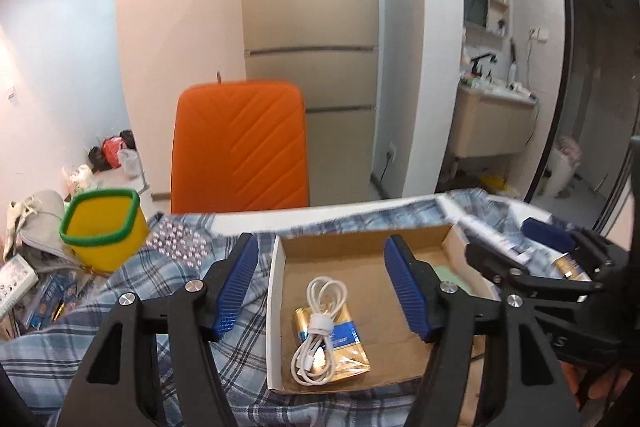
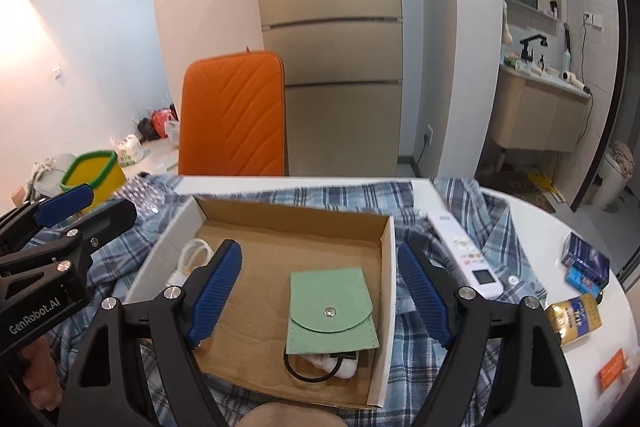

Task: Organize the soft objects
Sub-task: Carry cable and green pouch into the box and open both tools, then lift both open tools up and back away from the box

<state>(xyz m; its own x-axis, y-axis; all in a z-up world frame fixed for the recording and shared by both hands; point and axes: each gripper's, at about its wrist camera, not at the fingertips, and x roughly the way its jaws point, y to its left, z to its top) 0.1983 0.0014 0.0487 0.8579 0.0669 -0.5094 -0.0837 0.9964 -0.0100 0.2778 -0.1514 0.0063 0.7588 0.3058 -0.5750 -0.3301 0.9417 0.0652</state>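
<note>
An open cardboard box (image 1: pixel 360 247) lies on a blue plaid shirt (image 1: pixel 120 307) spread over the table. In it a coiled white cable (image 1: pixel 320 331) rests on a gold and blue packet (image 1: pixel 340 351). My left gripper (image 1: pixel 324 287) hovers open above the cable with nothing between its pads. In the right wrist view a green snap pouch (image 2: pixel 332 307) lies in the box (image 2: pixel 296 223) over a white soft wad and a black band (image 2: pixel 332 365). My right gripper (image 2: pixel 320 293) hangs open above the pouch, apart from it.
A yellow cup with a green rim (image 1: pixel 104 227) stands at the left by clutter. An orange chair back (image 1: pixel 240 147) rises behind the table. Right of the box lie a white remote (image 2: pixel 468 255), blue boxes (image 2: pixel 584 263) and a gold packet (image 2: pixel 576 319).
</note>
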